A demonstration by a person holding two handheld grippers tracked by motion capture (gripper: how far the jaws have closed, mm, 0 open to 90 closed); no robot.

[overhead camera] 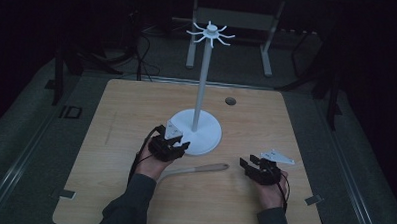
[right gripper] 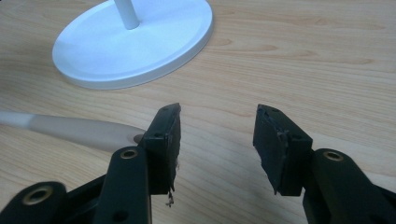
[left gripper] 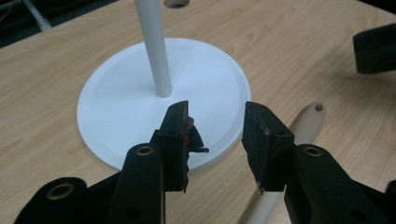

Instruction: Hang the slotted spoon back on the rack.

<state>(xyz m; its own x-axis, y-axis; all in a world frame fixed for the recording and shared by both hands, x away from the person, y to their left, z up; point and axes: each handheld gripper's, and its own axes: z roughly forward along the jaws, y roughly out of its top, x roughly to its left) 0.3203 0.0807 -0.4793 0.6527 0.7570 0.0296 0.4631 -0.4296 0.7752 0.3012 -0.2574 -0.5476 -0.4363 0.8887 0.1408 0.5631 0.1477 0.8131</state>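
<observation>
A white stand rests on the wooden table (overhead camera: 126,109), with a round base (overhead camera: 208,138), a thin pole (overhead camera: 202,82) and a ring of hooks (overhead camera: 210,33) on top. A utensil with a beige handle (overhead camera: 199,168) lies flat in front of the base, between my hands. My left gripper (overhead camera: 182,145) hovers at the near edge of the base (left gripper: 126,107), jaws open and empty (left gripper: 215,112); the handle (left gripper: 306,123) lies just beside its right jaw. My right gripper (overhead camera: 248,162) is open and empty (right gripper: 218,112) over bare wood, with the handle's holed end (right gripper: 79,128) at its left jaw and the base (right gripper: 135,46) farther off.
A small round cable hole (overhead camera: 230,100) sits in the table behind the stand. Tape marks (overhead camera: 67,193) lie at the near corners. Beyond the table the floor is dark, with a metal frame (overhead camera: 230,18) and cables at the back.
</observation>
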